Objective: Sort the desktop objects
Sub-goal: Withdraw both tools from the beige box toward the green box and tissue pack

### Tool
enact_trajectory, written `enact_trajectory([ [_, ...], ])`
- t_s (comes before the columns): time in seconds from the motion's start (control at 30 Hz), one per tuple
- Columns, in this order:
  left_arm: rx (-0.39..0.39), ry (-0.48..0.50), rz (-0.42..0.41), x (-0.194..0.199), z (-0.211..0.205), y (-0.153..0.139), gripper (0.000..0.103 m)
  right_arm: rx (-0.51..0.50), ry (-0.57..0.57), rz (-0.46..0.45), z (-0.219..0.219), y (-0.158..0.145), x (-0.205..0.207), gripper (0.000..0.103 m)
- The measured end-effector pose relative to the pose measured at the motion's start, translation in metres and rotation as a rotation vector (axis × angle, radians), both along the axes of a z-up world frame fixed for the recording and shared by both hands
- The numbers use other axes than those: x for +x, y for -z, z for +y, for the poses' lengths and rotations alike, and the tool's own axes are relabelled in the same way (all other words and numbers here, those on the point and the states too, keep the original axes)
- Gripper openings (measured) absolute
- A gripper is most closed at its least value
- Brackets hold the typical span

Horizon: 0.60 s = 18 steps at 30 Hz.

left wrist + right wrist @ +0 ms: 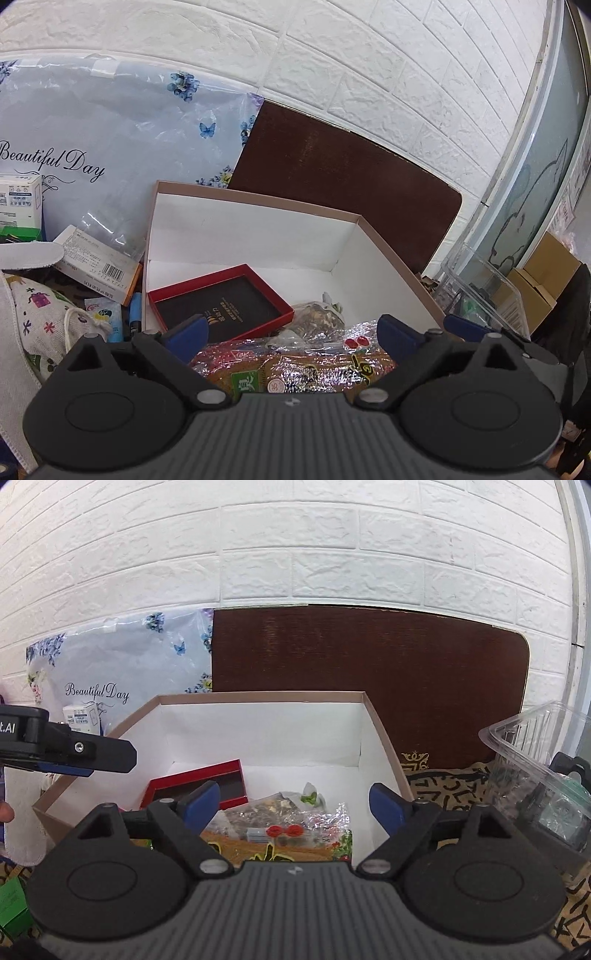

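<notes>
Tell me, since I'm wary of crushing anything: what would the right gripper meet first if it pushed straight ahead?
Most likely the crinkly clear plastic snack packet lying between the open right gripper fingers, in the white-lined cardboard box. Beyond it lies bare box floor, then the back wall; depth is uncertain.

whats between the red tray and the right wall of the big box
In the right wrist view, a clear bag of dried bits and a shiny printed snack packet lie between the red tray and the big box's right wall.

Glossy crinkled foil packet (295, 365); matt cardboard box (255, 236)
</notes>
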<state>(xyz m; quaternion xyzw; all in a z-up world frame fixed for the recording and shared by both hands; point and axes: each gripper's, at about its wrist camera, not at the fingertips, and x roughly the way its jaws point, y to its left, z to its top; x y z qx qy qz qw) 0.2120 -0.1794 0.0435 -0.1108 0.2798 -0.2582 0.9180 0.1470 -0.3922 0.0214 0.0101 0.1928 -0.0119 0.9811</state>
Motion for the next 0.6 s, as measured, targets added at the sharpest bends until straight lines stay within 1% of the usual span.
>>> enact_trajectory([
  [0.07, -0.001, 0.004, 0.004, -0.004, 0.003, -0.001, 0.101, 0.003, 0.001, 0.002, 0.002, -0.001, -0.002, 0.088],
  [0.13, -0.028, 0.044, 0.025, -0.010, 0.012, -0.004, 0.100, 0.012, 0.006, 0.008, 0.005, -0.004, -0.005, 0.089],
  [0.23, -0.147, 0.084, 0.032, -0.031, 0.044, -0.017, 0.100, 0.038, -0.015, 0.017, 0.015, -0.015, -0.017, 0.089],
  [0.3, -0.221, 0.077, 0.019, -0.048, 0.074, -0.030, 0.100, 0.060, -0.081, -0.006, 0.026, -0.030, -0.029, 0.089],
  [0.4, -0.327, 0.029, -0.049, -0.076, 0.123, -0.059, 0.101, 0.103, -0.158, -0.054, 0.045, -0.063, -0.048, 0.090],
  [0.47, -0.369, -0.018, -0.118, -0.094, 0.151, -0.077, 0.101, 0.154, -0.227, -0.107, 0.058, -0.087, -0.065, 0.094],
  [0.53, -0.365, -0.073, -0.173, -0.106, 0.170, -0.091, 0.102, 0.185, -0.316, -0.180, 0.071, -0.107, -0.082, 0.097],
  [0.6, -0.341, -0.116, -0.209, -0.117, 0.183, -0.094, 0.103, 0.177, -0.365, -0.235, 0.084, -0.121, -0.093, 0.102],
])
